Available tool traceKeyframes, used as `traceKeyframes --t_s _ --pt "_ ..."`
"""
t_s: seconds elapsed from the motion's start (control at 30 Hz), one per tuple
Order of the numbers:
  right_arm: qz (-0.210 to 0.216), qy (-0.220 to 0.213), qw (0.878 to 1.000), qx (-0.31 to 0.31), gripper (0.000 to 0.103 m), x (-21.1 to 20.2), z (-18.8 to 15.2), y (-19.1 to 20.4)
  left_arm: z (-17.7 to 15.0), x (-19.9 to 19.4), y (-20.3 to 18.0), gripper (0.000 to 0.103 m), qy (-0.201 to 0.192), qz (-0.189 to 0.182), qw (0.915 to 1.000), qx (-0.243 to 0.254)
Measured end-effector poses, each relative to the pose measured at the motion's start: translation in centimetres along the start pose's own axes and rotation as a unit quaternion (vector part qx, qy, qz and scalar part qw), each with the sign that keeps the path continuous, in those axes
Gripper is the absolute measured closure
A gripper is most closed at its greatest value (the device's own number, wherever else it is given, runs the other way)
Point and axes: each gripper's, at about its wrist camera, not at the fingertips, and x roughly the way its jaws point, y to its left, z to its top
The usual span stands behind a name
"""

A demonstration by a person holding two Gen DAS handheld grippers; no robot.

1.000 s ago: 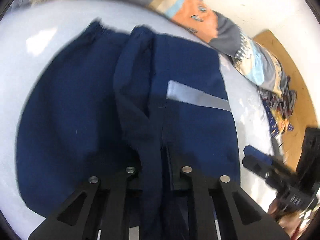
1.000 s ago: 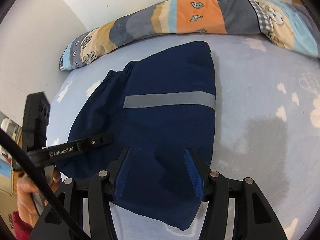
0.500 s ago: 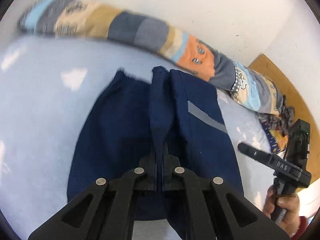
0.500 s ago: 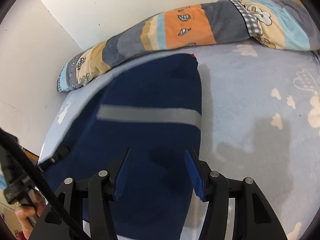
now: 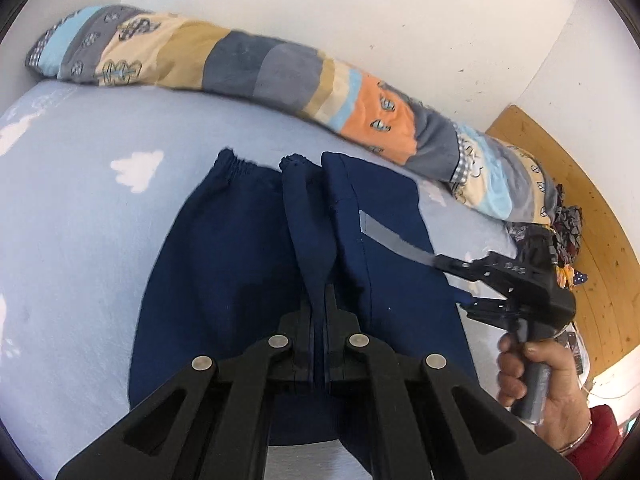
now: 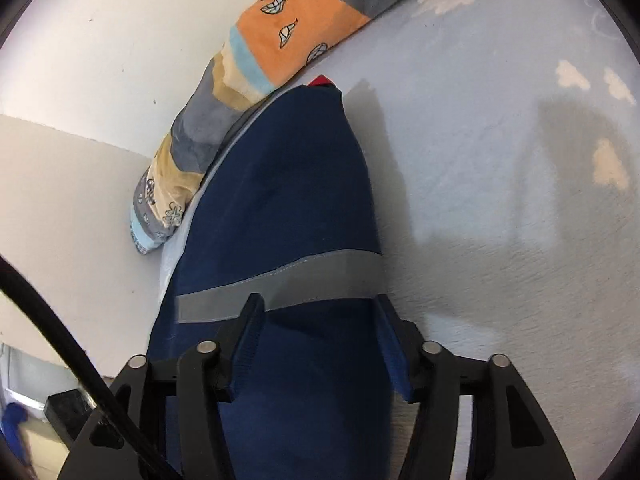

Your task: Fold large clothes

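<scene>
A dark navy garment (image 5: 224,280) with a grey reflective stripe (image 5: 384,236) lies spread on the light blue bed. My left gripper (image 5: 319,300) is shut on a narrow raised ridge of its cloth, which runs from the elastic cuff end back to the jaws. In the left wrist view a hand holds my right gripper (image 5: 448,278) over the garment's right side, by the stripe. In the right wrist view, the right gripper (image 6: 320,320) hangs just above the garment (image 6: 288,184) at the stripe (image 6: 320,276). Its jaws are opening, and the blue pads (image 6: 248,344) press on nothing.
A long patchwork bolster (image 5: 280,72) lies along the white wall behind the garment. A wooden panel (image 5: 592,240) and a heap of patterned cloth (image 5: 564,220) sit at the far right. The cloud-print sheet (image 6: 500,200) stretches bare to the right of the garment.
The left jaws closed on the cloth ridge and drew it up and back. The right gripper rolled and came down closer to the garment, now over the grey stripe.
</scene>
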Motion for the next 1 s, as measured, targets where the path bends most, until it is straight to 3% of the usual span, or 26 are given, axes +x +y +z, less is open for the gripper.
traceKeyframes --t_s 0.1,0.23,0.3,0.43,0.5,0.57,0.67,0.8,0.83,0.93,1.0 --pt "-0.011 -0.018 0.998 -0.052 0.039 -0.8 -0.5 3.3 0.9 -2.3 0.0 0.101 -0.029 0.009 0.9995 0.006" --pt "-0.02 -0.02 0.992 -0.126 0.039 -0.7 -1.8 8.1 2.1 -5.9 2.5 0.101 -0.059 0.013 0.9979 -0.022" --pt "-0.052 -0.018 0.982 -0.181 0.039 0.5 -2.9 11.1 2.4 -7.0 4.5 0.101 -0.061 0.022 0.9971 -0.04" --pt "-0.168 -0.017 0.948 -0.27 0.038 4.2 -5.8 14.6 1.1 -4.3 8.7 0.101 -0.008 0.046 0.9967 -0.066" --pt "-0.239 0.007 0.925 -0.296 0.03 7.3 -6.9 14.5 -0.5 -1.2 10.6 0.101 0.036 0.054 0.9938 -0.091" --pt "-0.259 0.009 0.921 -0.292 0.025 7.8 -7.0 13.4 -1.2 0.4 10.8 0.101 0.056 0.075 0.9927 -0.076" --pt "-0.232 0.028 0.942 -0.24 0.018 6.8 -5.4 11.4 -0.7 0.0 10.8 0.1 0.05 0.072 0.9938 -0.069" --pt "-0.166 0.029 0.962 -0.215 0.032 3.5 -4.1 12.1 1.0 -2.1 9.9 0.099 0.029 0.081 0.9953 -0.044" --pt "-0.158 0.014 0.961 -0.225 0.032 2.3 -3.5 12.9 1.4 -2.7 9.7 0.099 0.019 0.082 0.9956 -0.042" --pt "-0.167 -0.033 0.942 -0.291 0.032 0.3 -2.7 15.9 2.4 -4.4 9.3 0.097 0.0 0.097 0.9944 -0.043" --pt "-0.154 -0.035 0.938 -0.307 0.035 0.5 -2.2 16.9 2.9 -5.8 9.0 0.097 -0.02 0.12 0.9922 -0.03"
